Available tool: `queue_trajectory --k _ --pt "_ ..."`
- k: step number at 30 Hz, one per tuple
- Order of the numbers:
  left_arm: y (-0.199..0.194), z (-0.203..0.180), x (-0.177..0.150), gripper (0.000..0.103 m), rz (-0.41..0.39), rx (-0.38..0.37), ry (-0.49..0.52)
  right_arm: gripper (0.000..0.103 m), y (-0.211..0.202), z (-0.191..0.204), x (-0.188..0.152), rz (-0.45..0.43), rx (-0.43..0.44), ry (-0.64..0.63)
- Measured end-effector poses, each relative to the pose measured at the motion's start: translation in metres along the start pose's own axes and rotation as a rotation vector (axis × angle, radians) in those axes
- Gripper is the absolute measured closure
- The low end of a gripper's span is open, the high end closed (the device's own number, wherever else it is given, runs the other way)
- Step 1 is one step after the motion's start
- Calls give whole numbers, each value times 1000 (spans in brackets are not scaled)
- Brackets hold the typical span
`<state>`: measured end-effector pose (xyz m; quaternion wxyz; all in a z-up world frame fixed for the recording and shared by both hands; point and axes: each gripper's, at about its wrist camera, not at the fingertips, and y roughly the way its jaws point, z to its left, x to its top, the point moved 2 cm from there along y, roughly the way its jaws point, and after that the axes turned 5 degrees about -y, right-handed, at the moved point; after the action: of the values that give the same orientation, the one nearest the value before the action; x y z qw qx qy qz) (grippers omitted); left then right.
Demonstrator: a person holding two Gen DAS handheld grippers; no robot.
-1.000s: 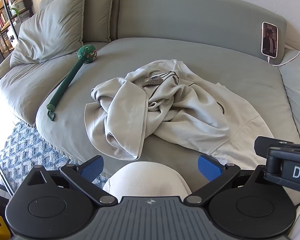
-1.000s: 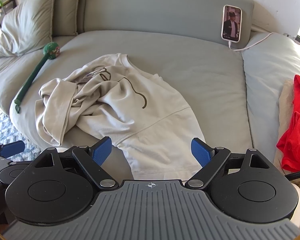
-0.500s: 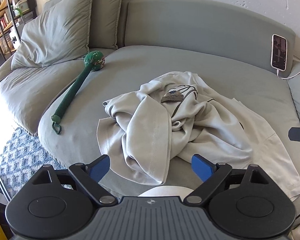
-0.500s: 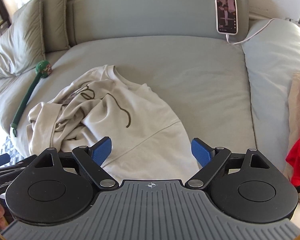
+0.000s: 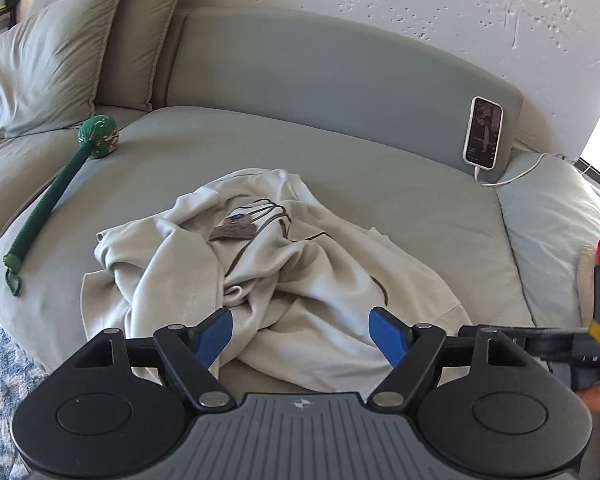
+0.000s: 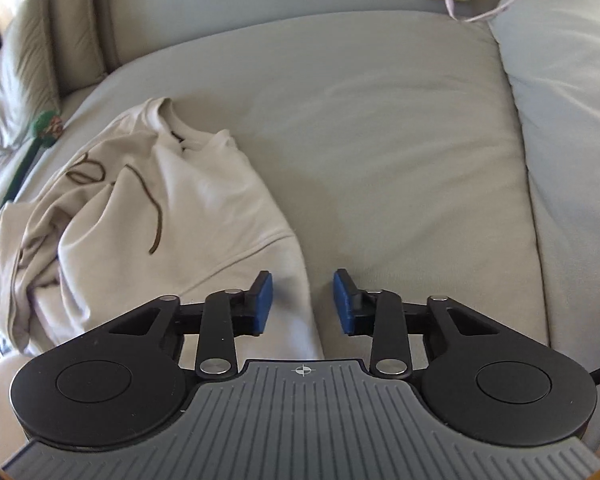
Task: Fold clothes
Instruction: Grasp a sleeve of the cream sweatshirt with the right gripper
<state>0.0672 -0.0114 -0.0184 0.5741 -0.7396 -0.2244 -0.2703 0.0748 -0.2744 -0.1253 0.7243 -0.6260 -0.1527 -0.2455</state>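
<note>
Cream sweatshirt (image 5: 284, 272) lying crumpled on the grey sofa (image 5: 400, 200), hem toward the cameras. Left gripper (image 5: 300, 332) hovering over the bunched folds, fingers spread wide. Right gripper (image 6: 303, 300) straddling the hem's edge, fingers partly apart, not yet pinching.

The sweatshirt (image 5: 284, 280) was soft, matt cream cloth, heavily creased. The sofa (image 5: 380, 184) wore smooth grey-green fabric. The left gripper (image 5: 300, 332) had matt black plastic arms and blue pads (image 5: 216, 334).
</note>
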Motion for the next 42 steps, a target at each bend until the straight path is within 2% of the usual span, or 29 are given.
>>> queue_trajectory --k 1,5,8,12,15,18,19,21,22,24,25,28,31,32,33,34,36,39,42 --pt "1 -2 0 28 8 -5 -5 101 -3 3 -4 -5 5 -21" --pt "-1 -9 -4 28 33 -28 7 103 -25 14 -18 -57 56 -28" --pt "-9 -11 -4 27 46 -73 5 103 -51 28 -25 -116 112 -25" --pt "-15 -10 1 30 73 -160 -48 103 -86 53 -39 -175 164 -71" --pt "-16 -16 8 37 89 -200 -36 103 -101 69 -51 -208 176 -106" --pt "-9 -26 12 56 136 -183 1 103 -107 86 -60 -216 192 -152" --pt "-7 -29 13 59 152 -174 12 103 -107 90 -62 -212 198 -167" --pt "-7 -33 13 57 150 -161 24 102 -109 92 -64 -211 182 -194" --pt "-8 -33 13 52 146 -160 26 98 -109 87 -62 -209 160 -185" --pt "-8 -33 12 45 138 -167 11 75 -101 62 -56 -193 101 -131" --pt "-6 -33 12 43 137 -175 -4 53 -96 48 -53 -190 78 -93" --pt "8 -38 8 43 171 -179 -22 50 -72 3 -49 -152 66 35" --pt "24 -48 5 43 210 -173 -22 50 -47 -15 -47 -102 187 133" --pt "27 -50 5 43 217 -174 -22 55 -42 -14 -46 -118 209 136" --pt "29 -52 6 43 224 -175 -23 66 -37 -12 -46 -132 225 135" --pt "30 -52 7 43 224 -172 -24 102 -34 -6 -44 -131 209 114" --pt "27 -51 12 42 211 -162 -7 102 -37 10 -44 -152 180 77" --pt "20 -52 20 38 191 -140 54 103 -59 47 -50 -212 184 -61" --pt "13 -56 27 38 182 -132 117 103 -83 85 -59 -246 241 -175"
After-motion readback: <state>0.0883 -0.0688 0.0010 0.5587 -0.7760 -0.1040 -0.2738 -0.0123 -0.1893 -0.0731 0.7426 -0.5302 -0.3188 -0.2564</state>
